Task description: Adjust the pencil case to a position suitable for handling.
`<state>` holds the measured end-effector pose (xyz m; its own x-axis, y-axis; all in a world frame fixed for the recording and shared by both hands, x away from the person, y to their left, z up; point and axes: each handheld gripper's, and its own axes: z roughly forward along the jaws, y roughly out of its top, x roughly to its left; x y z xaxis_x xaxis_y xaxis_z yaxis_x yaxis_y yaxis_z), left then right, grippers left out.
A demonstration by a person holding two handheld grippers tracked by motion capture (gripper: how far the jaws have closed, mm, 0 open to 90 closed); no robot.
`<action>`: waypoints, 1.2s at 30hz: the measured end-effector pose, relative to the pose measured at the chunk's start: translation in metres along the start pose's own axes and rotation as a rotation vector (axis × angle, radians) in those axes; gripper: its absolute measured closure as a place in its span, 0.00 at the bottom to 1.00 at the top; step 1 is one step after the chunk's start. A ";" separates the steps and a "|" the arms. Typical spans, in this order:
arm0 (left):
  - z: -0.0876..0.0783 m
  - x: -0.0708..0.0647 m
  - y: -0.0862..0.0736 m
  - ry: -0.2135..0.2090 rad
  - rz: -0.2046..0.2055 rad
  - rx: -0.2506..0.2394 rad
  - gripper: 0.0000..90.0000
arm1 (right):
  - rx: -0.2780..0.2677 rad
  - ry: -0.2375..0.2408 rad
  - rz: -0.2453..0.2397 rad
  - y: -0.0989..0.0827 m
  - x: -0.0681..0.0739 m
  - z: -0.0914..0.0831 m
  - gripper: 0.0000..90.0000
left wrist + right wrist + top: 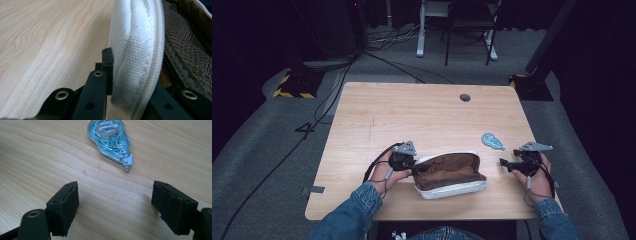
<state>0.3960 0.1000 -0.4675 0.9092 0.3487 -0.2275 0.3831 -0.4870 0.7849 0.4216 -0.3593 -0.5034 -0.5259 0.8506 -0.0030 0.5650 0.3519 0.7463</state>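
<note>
While gaping, right hand-held gripper (115, 205) near tape dispenser (110, 140).

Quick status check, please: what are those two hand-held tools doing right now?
Left tool clamped on rim of open white fabric pouch with brown lining. Right tool open, empty, facing teal teardrop-shaped plastic tape dispenser. Nothing between them on the wooden table.

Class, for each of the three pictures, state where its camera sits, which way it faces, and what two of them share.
High view: above the table, looking forward and down; forearms, both hands.
Left gripper view: on the left hand-held gripper, facing the pouch rim it clamps.
Right gripper view: on the right hand-held gripper, jaws apart, facing the correction tape.
Shared: pouch, tape.
</note>
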 end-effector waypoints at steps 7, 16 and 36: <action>-0.003 0.005 -0.006 0.028 0.017 0.034 0.95 | 0.001 0.003 -0.003 0.000 0.000 0.000 0.25; -0.002 0.010 -0.010 0.033 -0.039 0.017 0.71 | 0.002 0.005 -0.004 0.000 0.000 0.000 0.25; 0.001 0.011 -0.013 0.068 -0.121 0.104 0.90 | 0.002 0.010 -0.008 0.000 0.000 0.000 0.25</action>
<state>0.4012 0.1089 -0.4807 0.8438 0.4611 -0.2745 0.5068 -0.5170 0.6898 0.4213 -0.3591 -0.5034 -0.5362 0.8441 -0.0023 0.5619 0.3590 0.7452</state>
